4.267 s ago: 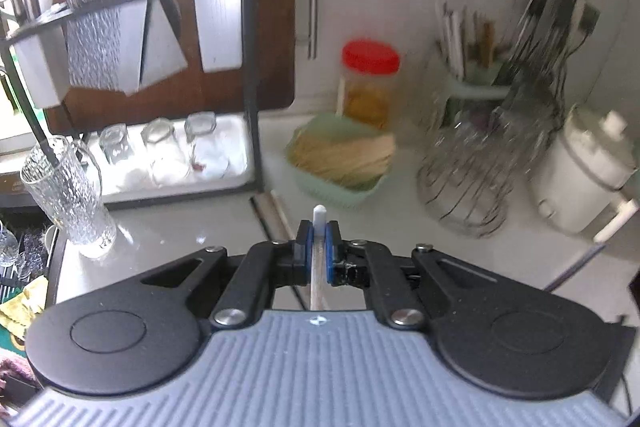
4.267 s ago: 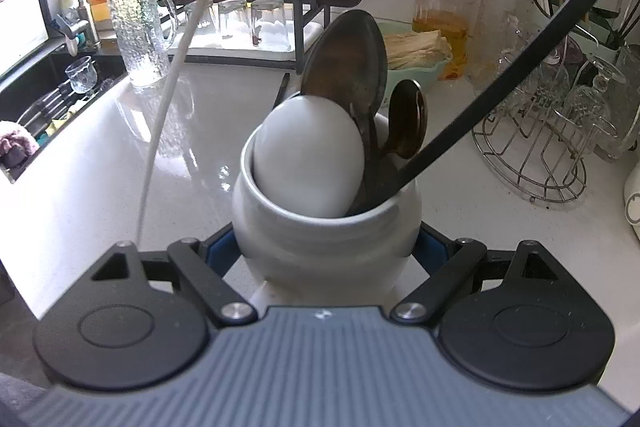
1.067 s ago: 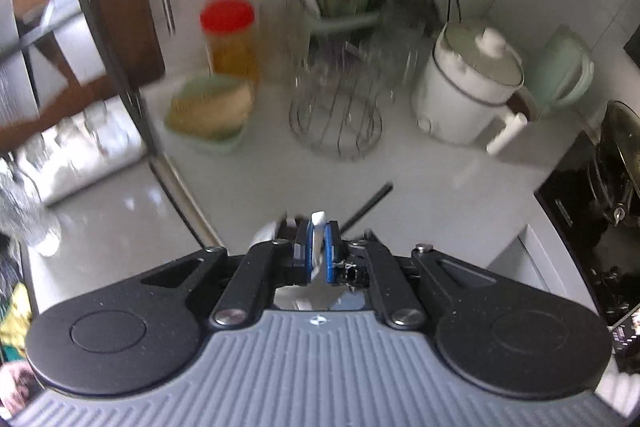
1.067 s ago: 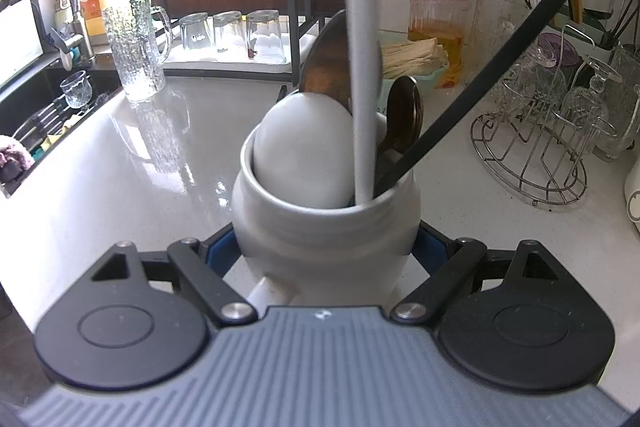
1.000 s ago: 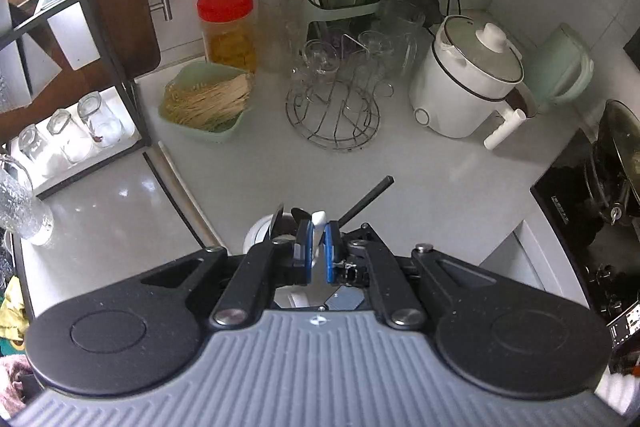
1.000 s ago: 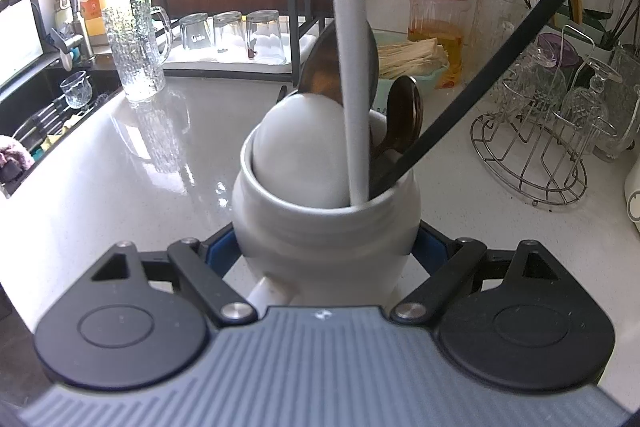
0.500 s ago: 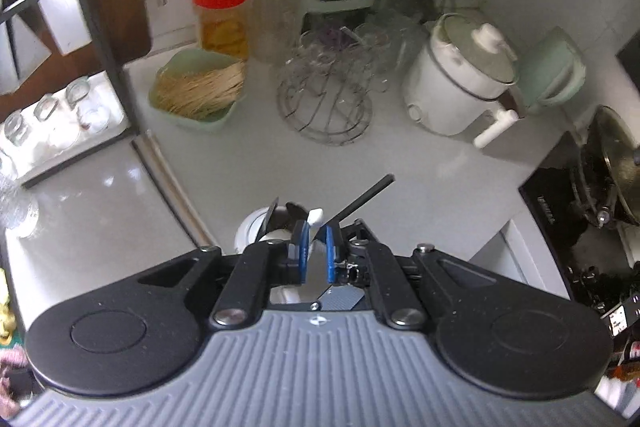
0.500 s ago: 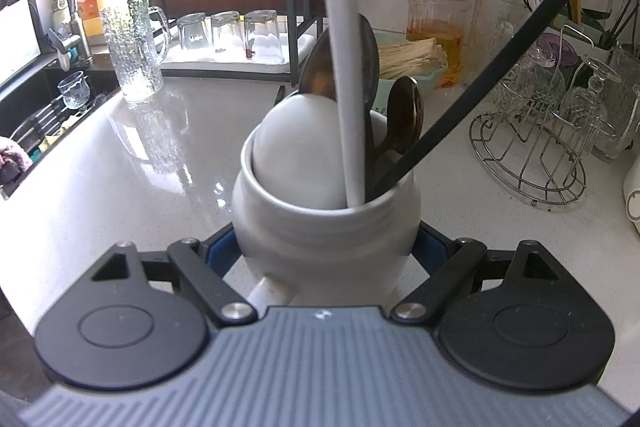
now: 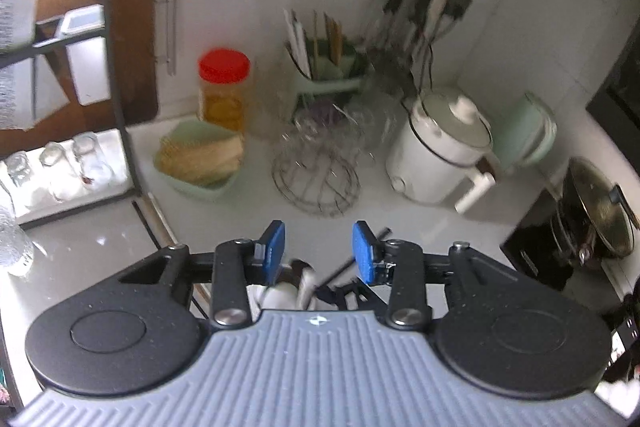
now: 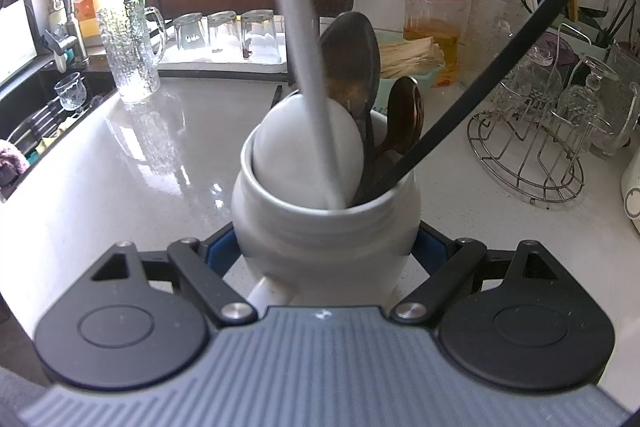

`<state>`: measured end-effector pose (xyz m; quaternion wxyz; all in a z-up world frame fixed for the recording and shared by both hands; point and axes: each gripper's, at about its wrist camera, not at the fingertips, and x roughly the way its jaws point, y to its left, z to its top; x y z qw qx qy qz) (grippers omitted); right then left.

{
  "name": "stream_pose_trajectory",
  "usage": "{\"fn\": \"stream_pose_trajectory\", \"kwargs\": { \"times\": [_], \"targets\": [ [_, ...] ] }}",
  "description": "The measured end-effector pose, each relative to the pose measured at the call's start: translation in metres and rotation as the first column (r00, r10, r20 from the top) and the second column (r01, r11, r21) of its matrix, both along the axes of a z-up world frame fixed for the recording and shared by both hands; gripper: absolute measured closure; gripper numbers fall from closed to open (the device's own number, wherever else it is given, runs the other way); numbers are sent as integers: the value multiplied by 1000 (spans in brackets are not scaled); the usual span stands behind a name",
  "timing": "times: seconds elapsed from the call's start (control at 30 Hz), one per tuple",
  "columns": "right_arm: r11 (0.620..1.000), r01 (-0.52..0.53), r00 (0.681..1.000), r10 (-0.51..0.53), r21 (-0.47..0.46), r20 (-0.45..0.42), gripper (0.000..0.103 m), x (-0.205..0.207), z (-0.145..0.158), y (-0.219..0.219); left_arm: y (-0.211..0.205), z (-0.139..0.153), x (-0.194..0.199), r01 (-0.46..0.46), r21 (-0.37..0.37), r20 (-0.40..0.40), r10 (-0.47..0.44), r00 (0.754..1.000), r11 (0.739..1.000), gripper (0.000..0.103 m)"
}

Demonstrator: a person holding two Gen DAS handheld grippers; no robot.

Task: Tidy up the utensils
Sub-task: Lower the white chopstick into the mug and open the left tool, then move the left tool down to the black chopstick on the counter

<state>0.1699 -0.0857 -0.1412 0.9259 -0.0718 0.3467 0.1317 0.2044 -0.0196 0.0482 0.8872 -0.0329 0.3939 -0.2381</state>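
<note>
Right gripper (image 10: 326, 247) clamps the rounded white ceramic crock (image 10: 326, 223) mid-frame; left gripper (image 9: 319, 251), jaws just parted, holds nothing

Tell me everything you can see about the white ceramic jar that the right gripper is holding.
The white ceramic jar is glossy and round-bellied with a thick rolled rim, standing upright on the pale countertop. The right gripper has its jaws clamped on the jar's sides. Inside stand a white ladle, two dark metal spoons, a long black handle leaning right and a pale handle.
</note>
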Motion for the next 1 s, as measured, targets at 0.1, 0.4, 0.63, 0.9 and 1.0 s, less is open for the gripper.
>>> {"fn": "stream_pose_trajectory", "kwargs": {
  "times": [0.1, 0.4, 0.63, 0.9, 1.0],
  "targets": [
    [1000, -4, 1000, 4, -6, -4, 12, 2, 1, 1, 20, -3, 5, -50, -37, 20, 51, 999, 998, 60],
    [1000, 26, 1000, -26, -6, -6, 12, 2, 0, 4, 88, -58, 41, -222, -21, 3, 222, 975, 975, 60],
    [997, 83, 997, -83, -7, -12, 12, 0, 1, 6, 120, -135, 69, -302, 6, -81, 302, 950, 953, 60],
    [993, 115, 991, -116, -25, -59, 12, 4, 5, 7, 106, -212, 78, -319, 32, -160, 320, 934, 947, 60],
    [992, 126, 990, -128, -29, -67, 12, 3, 5, 9, 94, -227, 79, -301, 72, -148, 309, 939, 951, 62]
  ]
}}
